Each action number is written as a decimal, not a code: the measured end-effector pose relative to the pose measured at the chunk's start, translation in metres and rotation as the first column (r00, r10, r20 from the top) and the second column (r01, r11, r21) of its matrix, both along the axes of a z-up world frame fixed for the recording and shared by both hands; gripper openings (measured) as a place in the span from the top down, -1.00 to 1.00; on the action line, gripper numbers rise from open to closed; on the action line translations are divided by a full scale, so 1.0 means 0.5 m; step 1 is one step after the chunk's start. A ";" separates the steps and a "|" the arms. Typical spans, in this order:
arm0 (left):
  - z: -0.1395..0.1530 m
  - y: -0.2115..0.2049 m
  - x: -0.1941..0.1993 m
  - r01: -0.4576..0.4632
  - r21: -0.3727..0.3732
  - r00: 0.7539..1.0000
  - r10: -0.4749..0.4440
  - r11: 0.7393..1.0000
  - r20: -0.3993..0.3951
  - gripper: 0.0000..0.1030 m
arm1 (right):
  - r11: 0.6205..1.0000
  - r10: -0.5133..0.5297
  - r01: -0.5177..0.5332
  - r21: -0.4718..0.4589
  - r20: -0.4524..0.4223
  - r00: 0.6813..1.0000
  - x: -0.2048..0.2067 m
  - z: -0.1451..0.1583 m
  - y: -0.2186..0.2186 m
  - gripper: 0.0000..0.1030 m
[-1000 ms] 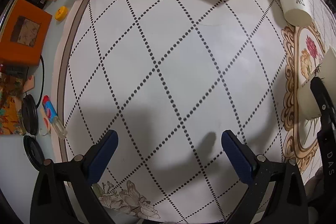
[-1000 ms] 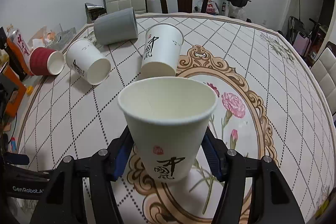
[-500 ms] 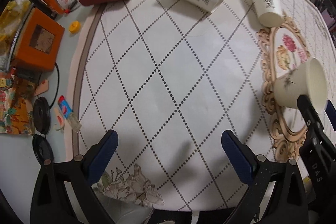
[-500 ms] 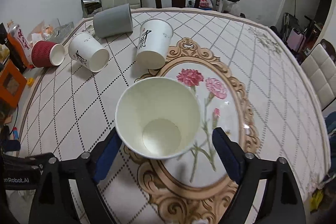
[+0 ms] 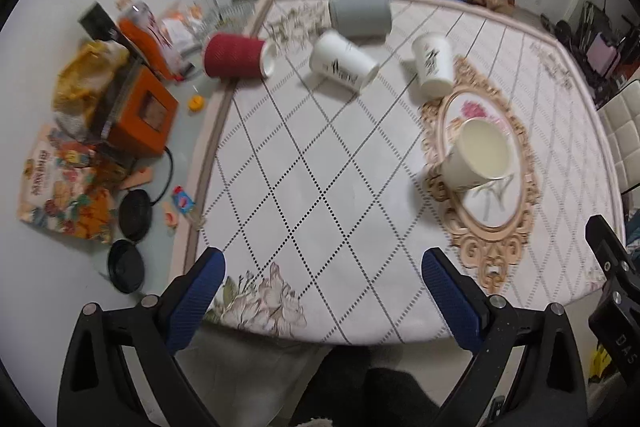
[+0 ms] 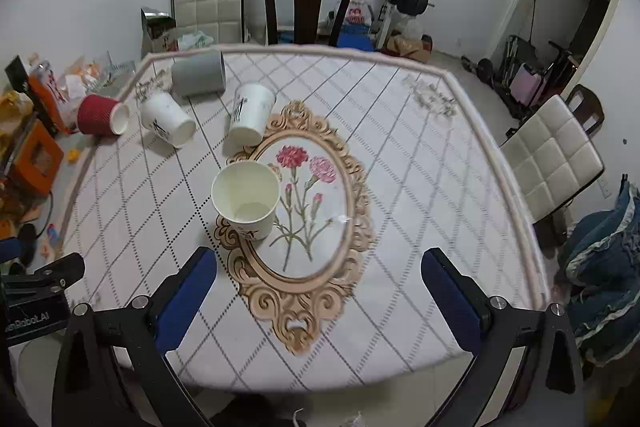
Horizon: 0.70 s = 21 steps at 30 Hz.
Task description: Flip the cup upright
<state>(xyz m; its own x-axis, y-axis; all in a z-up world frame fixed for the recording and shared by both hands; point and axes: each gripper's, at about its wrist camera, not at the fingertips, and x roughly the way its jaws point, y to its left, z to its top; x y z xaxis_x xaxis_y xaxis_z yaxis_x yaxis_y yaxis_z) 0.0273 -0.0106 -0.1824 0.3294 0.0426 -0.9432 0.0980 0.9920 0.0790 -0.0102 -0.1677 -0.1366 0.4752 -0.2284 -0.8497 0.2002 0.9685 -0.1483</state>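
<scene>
Upright cup (image 6: 246, 199) standing mouth-up on the left edge of the oval flower medallion (image 6: 304, 211) of the counter (image 6: 400, 187), free of both claws; the same cup (image 5: 478, 157) appears at right in the left wrist view. Right claw (image 6: 318, 291), jaws wide apart and holding nothing, near the counter's near edge, with the cup just beyond its left finger. Left claw (image 5: 322, 291), jaws likewise wide apart and holding nothing, at the near edge left of the cup. Four further cups lie on their sides at the far left of the counter: a red cup (image 6: 102, 115), a white cup (image 6: 168, 125), a gray cup (image 6: 198, 79) and a second white cup (image 6: 250, 119) touching the medallion's far rim. An orange box (image 5: 138, 117) rests left of the tablecloth; a dark chair (image 6: 310, 3) stands at the far side.
</scene>
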 end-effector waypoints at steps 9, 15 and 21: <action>0.196 -0.013 -0.112 -0.008 -0.032 0.986 0.014 0.999 0.168 -0.95 | 0.999 0.018 -0.020 0.031 0.068 0.998 -0.105 0.199 -0.018 -1.00; 0.280 -0.007 -0.172 -0.013 -0.054 0.972 0.025 0.998 0.233 -0.95 | 0.998 0.018 -0.025 0.060 0.105 0.994 -0.167 0.287 -0.018 -1.00; 0.321 -0.003 -0.212 -0.013 -0.071 0.963 0.031 0.997 0.268 -0.95 | 0.998 0.031 -0.039 0.058 0.140 0.990 -0.208 0.340 -0.008 -1.00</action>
